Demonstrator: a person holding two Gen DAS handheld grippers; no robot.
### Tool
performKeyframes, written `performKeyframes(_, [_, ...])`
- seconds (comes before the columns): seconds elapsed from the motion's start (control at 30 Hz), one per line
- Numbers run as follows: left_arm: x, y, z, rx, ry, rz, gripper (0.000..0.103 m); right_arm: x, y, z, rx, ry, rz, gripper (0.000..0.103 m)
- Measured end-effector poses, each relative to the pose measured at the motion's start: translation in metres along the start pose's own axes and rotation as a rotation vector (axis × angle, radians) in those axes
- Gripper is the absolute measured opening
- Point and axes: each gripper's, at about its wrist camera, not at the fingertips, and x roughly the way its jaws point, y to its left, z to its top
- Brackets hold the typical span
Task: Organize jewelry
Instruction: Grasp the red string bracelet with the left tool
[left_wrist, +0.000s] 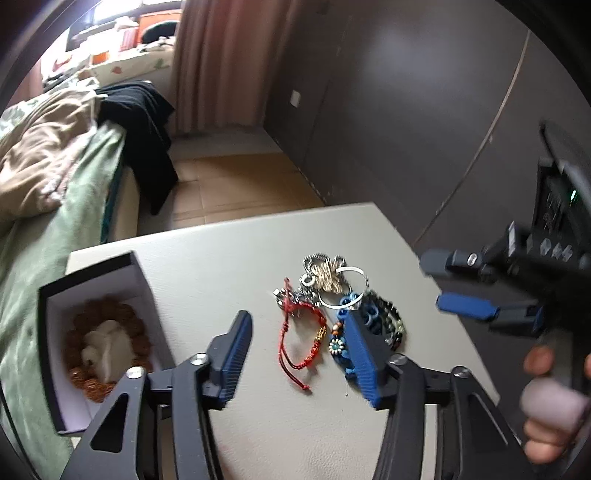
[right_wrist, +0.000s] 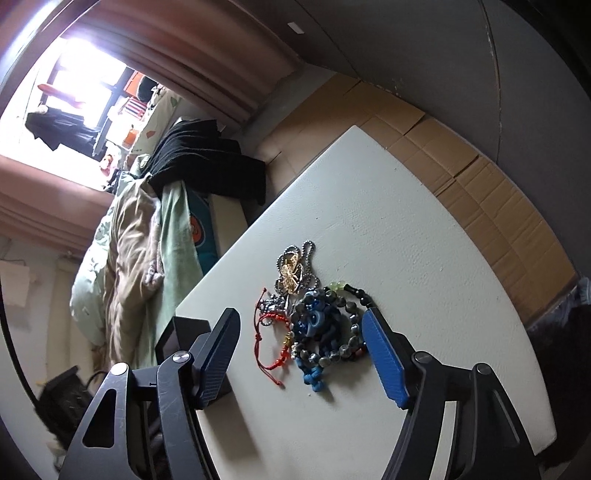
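Note:
A pile of jewelry lies on the white table (left_wrist: 229, 254): a red cord bracelet (left_wrist: 303, 339), a blue knotted piece (left_wrist: 365, 317), a dark bead bracelet (left_wrist: 397, 325), a gold ornament on a chain (left_wrist: 327, 275) and a metal ring (left_wrist: 345, 286). My left gripper (left_wrist: 301, 354) is open and empty, its fingers either side of the red bracelet, just above the table. A black box (left_wrist: 92, 343) at the left holds a brown bead bracelet (left_wrist: 110, 325) around a white cushion. My right gripper (right_wrist: 299, 354) is open and empty, astride the pile (right_wrist: 317, 317); it also shows in the left wrist view (left_wrist: 454, 284).
A bed (left_wrist: 55, 192) with green and tan bedding and black clothing (left_wrist: 147, 129) stands left of the table. Dark wardrobe doors (left_wrist: 406, 110) stand behind. Cardboard (right_wrist: 461, 155) covers the floor beyond the table's far edge. The box's corner (right_wrist: 184, 339) sits by my right gripper's left finger.

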Motion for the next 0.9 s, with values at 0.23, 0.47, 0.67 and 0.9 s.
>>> performKeyframes(0.23, [0.028, -0.004, -0.003, 0.035, 0.065, 0.034, 0.041, -0.001, -0.010, 0.011, 0.042, -0.003, 0.003, 0.070])
performKeyframes(0.47, [0.050, -0.005, -0.003, 0.061, 0.127, 0.083, 0.033, 0.006, -0.007, 0.015, 0.042, 0.011, 0.008, 0.070])
performKeyframes(0.67, [0.063, -0.003, -0.005, 0.046, 0.174, 0.092, 0.004, 0.019, 0.001, 0.017, 0.016, 0.033, 0.017, 0.070])
performKeyframes(0.9, [0.037, 0.011, 0.006, -0.025, 0.083, 0.053, 0.002, 0.036, 0.009, 0.019, -0.014, 0.050, 0.043, 0.050])
